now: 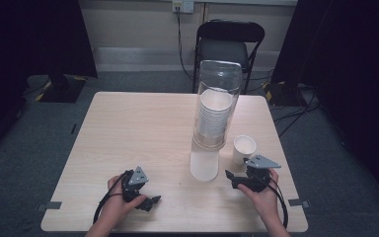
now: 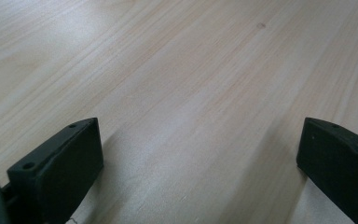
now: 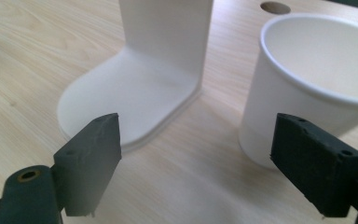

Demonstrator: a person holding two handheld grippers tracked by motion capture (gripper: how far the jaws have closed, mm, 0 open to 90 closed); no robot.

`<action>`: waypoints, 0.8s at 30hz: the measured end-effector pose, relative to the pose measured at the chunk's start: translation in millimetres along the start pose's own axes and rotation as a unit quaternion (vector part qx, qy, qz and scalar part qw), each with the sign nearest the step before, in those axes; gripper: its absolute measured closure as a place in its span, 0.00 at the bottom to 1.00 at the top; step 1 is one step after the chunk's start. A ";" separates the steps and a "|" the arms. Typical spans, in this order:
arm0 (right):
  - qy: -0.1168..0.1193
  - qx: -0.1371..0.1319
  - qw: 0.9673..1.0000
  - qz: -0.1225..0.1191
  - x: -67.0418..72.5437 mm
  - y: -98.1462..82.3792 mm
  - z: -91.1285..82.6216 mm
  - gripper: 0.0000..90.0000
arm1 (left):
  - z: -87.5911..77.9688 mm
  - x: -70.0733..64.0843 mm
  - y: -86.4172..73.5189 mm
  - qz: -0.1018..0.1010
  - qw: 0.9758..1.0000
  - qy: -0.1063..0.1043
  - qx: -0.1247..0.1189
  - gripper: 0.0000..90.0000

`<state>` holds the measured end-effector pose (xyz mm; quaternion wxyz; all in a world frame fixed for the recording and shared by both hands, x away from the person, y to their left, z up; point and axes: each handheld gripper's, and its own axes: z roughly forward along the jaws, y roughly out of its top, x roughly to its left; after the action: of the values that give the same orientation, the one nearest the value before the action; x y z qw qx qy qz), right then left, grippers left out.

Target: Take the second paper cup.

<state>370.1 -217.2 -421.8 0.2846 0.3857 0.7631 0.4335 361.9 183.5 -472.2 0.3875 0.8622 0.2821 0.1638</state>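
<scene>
Both grippers sit low over the near edge of the table (image 1: pixel 128 123), each in a person's hand: the left gripper (image 1: pixel 150 201) has its jaws spread wide with nothing but bare wood between them, and the right gripper (image 1: pixel 237 178) is likewise spread and empty. In the right gripper view, a white paper cup (image 3: pixel 317 88) stands upright just beyond the right-hand jaw, beside the white base (image 3: pixel 130 98) of a cup dispenser (image 1: pixel 216 106). That dispenser is a tall clear tube holding a stack of white cups. The tabletop is pale wood grain, with a round hole near its far edge in the right gripper view. Grey carpet (image 1: pixel 24 163) surrounds the table; a black folding chair (image 1: pixel 229 44) stands behind it, cables trail across the floor, and a wall socket (image 1: pixel 182 6) sits above. No legible writing or labels can be made out.
</scene>
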 end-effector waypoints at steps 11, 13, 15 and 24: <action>0.033 -0.013 0.999 -0.005 19.1 16.6 13.4 0.17 | 0.0 0.0 0.0 0.000 1.000 0.000 0.000 0.00; 0.036 -0.017 0.999 -0.008 20.7 18.2 15.1 0.17 | 0.0 0.0 0.0 0.000 1.000 0.000 0.000 0.00; 0.039 -0.019 0.999 -0.010 22.8 21.3 17.0 0.17 | 0.1 0.0 0.0 0.000 1.000 0.000 0.000 0.00; 0.055 -0.036 0.998 -0.009 30.6 34.1 22.4 0.18 | 0.0 0.0 0.0 0.000 1.000 0.000 0.000 0.00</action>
<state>382.5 -170.5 -405.1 0.2596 0.3439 0.7651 0.4785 362.0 183.6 -472.2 0.3875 0.8623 0.2820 0.1638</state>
